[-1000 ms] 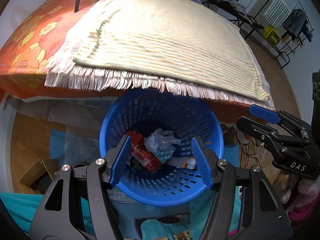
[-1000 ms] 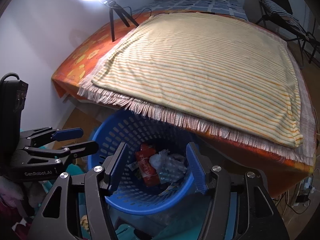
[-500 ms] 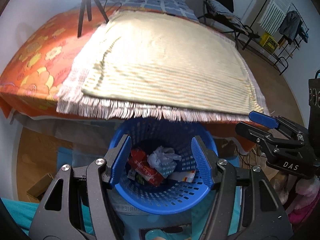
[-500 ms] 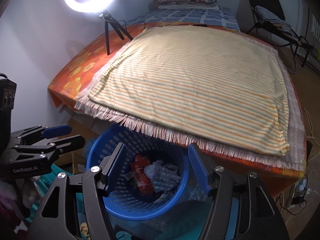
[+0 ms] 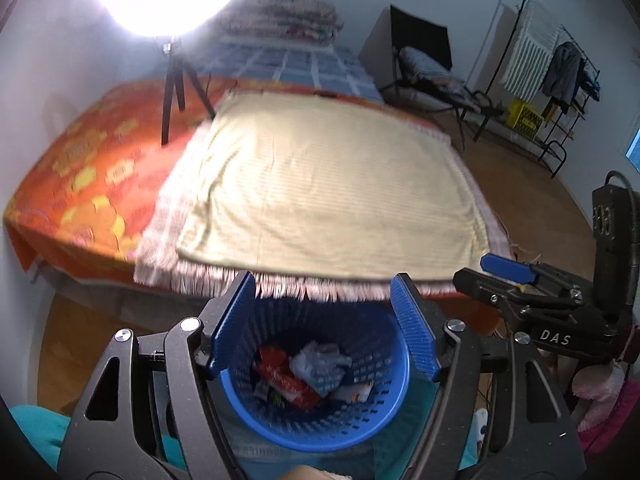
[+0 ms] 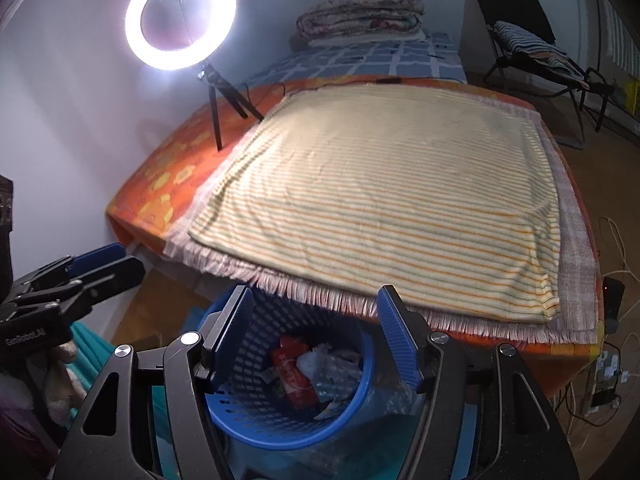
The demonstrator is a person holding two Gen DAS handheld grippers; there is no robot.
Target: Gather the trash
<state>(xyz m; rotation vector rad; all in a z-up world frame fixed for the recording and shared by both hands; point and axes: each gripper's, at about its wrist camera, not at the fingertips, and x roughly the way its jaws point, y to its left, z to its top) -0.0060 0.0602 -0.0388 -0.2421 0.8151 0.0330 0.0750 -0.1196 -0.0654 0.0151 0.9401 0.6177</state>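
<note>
A blue perforated basket stands on the floor at the foot of the bed; it also shows in the right wrist view. It holds trash: a red wrapper, crumpled white paper and small packets; the red wrapper shows in the right wrist view too. My left gripper is open and empty above the basket. My right gripper is open and empty above it too. Each gripper shows at the edge of the other's view.
A bed with an orange floral sheet and a fringed striped blanket fills the middle. A ring light on a tripod stands on the bed. A folding chair and a clothes rack stand at the right. Cables lie on the floor.
Both grippers have risen and tilted up, away from the basket. The basket now looks smaller and lower, and the ring light and far wall have come into view.
</note>
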